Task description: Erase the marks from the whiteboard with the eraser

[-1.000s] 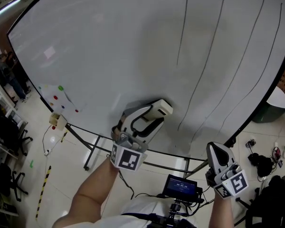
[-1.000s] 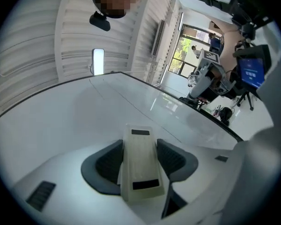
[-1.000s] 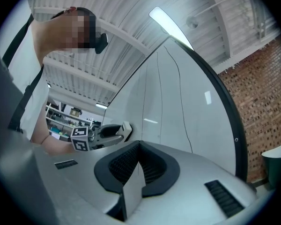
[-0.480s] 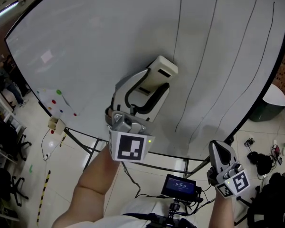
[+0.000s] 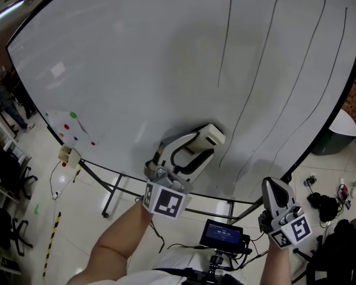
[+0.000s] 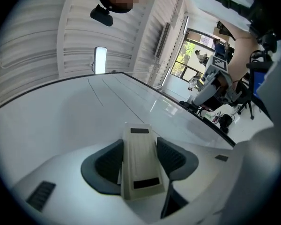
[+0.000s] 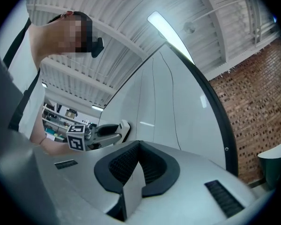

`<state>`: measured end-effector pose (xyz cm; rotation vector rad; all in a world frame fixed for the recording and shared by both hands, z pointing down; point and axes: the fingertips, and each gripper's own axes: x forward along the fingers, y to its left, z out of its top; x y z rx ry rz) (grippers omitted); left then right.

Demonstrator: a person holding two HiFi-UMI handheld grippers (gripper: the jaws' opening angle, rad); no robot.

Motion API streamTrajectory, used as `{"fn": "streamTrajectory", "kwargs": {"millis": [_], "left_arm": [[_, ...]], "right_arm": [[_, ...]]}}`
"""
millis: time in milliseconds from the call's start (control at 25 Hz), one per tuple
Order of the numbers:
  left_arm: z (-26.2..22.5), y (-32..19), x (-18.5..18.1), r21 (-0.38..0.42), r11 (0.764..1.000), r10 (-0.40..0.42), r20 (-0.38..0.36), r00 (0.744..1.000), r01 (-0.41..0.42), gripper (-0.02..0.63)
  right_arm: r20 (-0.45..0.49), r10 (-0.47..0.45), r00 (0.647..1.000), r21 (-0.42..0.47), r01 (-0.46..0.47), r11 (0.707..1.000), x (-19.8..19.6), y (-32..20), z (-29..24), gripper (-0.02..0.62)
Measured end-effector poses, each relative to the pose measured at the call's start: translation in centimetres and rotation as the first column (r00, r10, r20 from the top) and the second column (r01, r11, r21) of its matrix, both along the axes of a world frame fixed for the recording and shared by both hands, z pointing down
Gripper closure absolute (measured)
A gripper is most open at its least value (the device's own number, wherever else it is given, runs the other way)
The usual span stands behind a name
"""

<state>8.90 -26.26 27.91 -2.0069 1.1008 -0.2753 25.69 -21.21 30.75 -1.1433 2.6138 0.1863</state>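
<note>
Across the right half of the whiteboard (image 5: pixel 136 70), expect four long dark marks (image 5: pixel 225 40) to clear, each running from the top toward the bottom edge; nothing of that kind on the left half. Low on the board, near that bottom edge and just left of the marks' lower ends, find the cream eraser (image 5: pixel 212 135) clamped between the jaws of the left gripper (image 5: pixel 199 149). Judging from that spot, best to begin with the nearest line and work rightward, one line at a time. Lay the eraser's wiping face flat on the board rather than on a corner; cannot tell from these views whether flush already. Press evenly, sweep along each line instead of across, and overlap the passes. Hold the clamp firm against any sideways twist. Leave the right gripper (image 5: pixel 269 187), jaws shut together on nothing, low and off to the right, clear of the sweep.
</note>
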Motion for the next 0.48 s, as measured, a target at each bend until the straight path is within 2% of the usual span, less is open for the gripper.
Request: {"fn": "streamTrajectory", "kwargs": {"millis": [240, 320, 480], "left_arm": [[2.7, 0.2, 0.0, -0.088, 0.996, 0.013, 0.053, 0.999, -0.009, 0.348], [2.3, 0.2, 0.0, -0.075, 0.997, 0.003, 0.055, 0.998, 0.001, 0.348], [-0.2, 0.2, 0.5, 0.002, 1.000, -0.020, 0.028, 0.999, 0.020, 0.348]], "right_arm": [[-0.032, -0.056, 0.998, 0.039, 0.057, 0.998, -2.2, 0.0, -1.5, 0.575], [-0.046, -0.074, 0.996, 0.062, 0.077, 0.995, -2.8, -0.1, -2.4, 0.575], [-0.060, -0.094, 0.994, 0.101, 0.100, 0.990, -3.7, -0.5, -4.6, 0.575]]}}
